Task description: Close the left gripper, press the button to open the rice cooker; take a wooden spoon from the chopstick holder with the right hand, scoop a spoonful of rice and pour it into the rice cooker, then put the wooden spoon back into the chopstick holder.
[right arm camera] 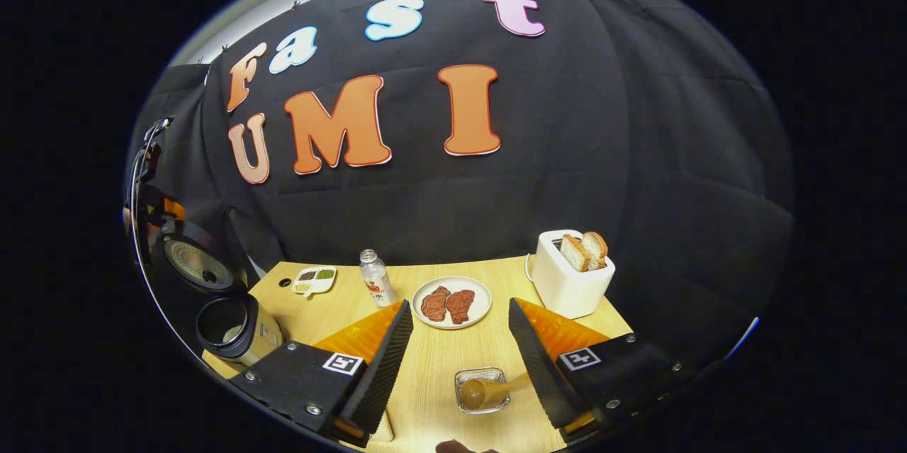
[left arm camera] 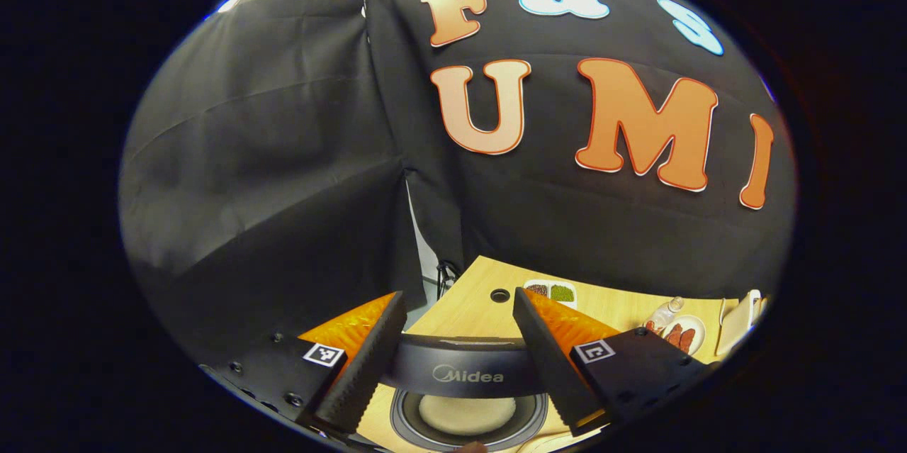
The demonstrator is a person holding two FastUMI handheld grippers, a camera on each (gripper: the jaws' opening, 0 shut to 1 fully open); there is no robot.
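The rice cooker (right arm camera: 237, 329) stands open at the table's left end, its lid (right arm camera: 191, 261) tipped up and back. In the left gripper view its dark front band (left arm camera: 464, 368) lies between my fingers, with a round rim and pale inside (left arm camera: 468, 414) just below. My left gripper (left arm camera: 459, 297) is open and holds nothing. A wooden spoon (right arm camera: 473, 392) rests bowl-down in a small clear holder (right arm camera: 482, 390), its handle leaning toward my right finger (right arm camera: 531, 354). My right gripper (right arm camera: 460, 304) hangs open above it, pressing on nothing.
On the wooden table (right arm camera: 439, 368) stand a plate of red meat (right arm camera: 451, 302), a small bottle (right arm camera: 375, 279), a divided dish of beans (right arm camera: 314, 281) and a white toaster (right arm camera: 570, 272) with bread. Black cloth walls close the back and sides.
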